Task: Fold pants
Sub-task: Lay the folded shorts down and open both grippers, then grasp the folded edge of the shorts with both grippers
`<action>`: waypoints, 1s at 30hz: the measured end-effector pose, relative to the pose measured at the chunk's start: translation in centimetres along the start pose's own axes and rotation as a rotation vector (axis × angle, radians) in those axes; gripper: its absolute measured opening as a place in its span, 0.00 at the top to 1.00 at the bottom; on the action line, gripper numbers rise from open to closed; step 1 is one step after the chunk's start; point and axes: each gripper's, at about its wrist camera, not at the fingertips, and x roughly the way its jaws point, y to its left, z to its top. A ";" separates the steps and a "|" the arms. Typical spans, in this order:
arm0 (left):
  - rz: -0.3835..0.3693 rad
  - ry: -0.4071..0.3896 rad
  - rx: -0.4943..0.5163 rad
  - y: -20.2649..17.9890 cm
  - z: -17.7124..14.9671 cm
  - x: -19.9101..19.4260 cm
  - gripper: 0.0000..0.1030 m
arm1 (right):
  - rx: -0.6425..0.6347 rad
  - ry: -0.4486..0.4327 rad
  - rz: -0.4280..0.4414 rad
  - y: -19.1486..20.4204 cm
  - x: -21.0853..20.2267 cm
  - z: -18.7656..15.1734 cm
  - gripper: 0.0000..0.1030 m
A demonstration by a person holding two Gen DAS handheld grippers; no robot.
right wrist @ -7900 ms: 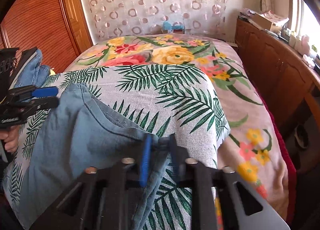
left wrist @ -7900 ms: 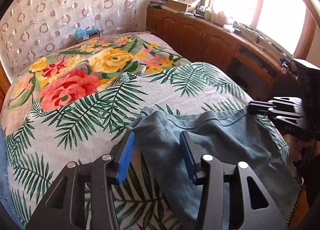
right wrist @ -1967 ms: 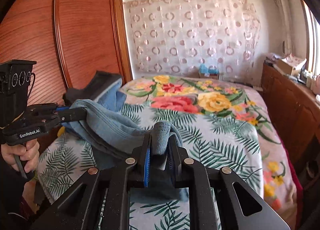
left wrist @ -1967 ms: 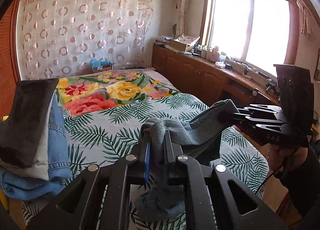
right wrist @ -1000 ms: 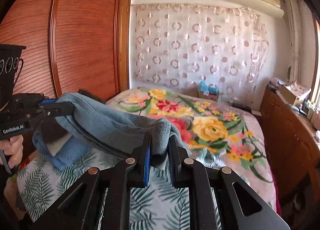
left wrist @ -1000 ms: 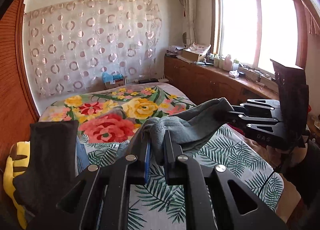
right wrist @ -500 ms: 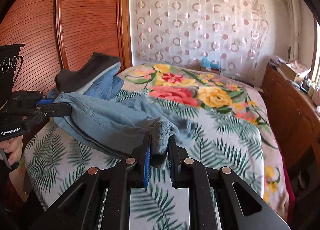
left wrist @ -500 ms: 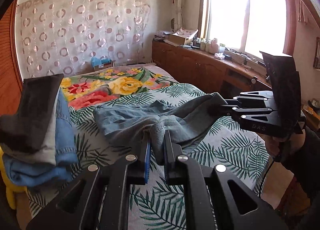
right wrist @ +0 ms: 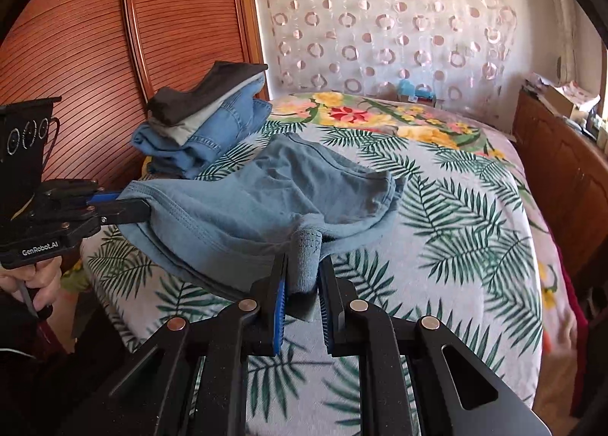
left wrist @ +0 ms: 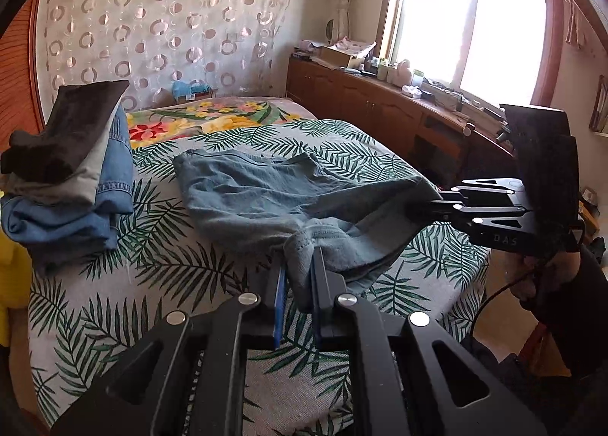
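The grey-blue pants (left wrist: pixel 258 193) lie spread on the bed, their far end resting on the leaf-print cover and their near edge held up. My left gripper (left wrist: pixel 298 276) is shut on one near corner of the pants. My right gripper (right wrist: pixel 302 276) is shut on the other near corner. In the left wrist view the right gripper (left wrist: pixel 429 204) holds the cloth at the right. In the right wrist view the left gripper (right wrist: pixel 140 210) holds it at the left. The pants (right wrist: pixel 273 200) sag between the two grippers.
A stack of folded clothes (left wrist: pixel 72 177) sits on the bed's left side, also seen in the right wrist view (right wrist: pixel 205 120). The bed cover (left wrist: pixel 159 284) has leaves and flowers. A wooden cabinet (left wrist: pixel 380 109) runs along the right under the window. A wooden wardrobe (right wrist: pixel 114 56) stands left.
Both grippers have come down and pulled back with the pants. The pants' far end now lies spread flat on the bed instead of hanging in the air.
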 end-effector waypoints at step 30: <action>0.038 0.140 -0.109 1.2 -5.9 4.7 0.55 | 0.107 0.111 -0.018 -1.5 3.1 -3.7 0.85</action>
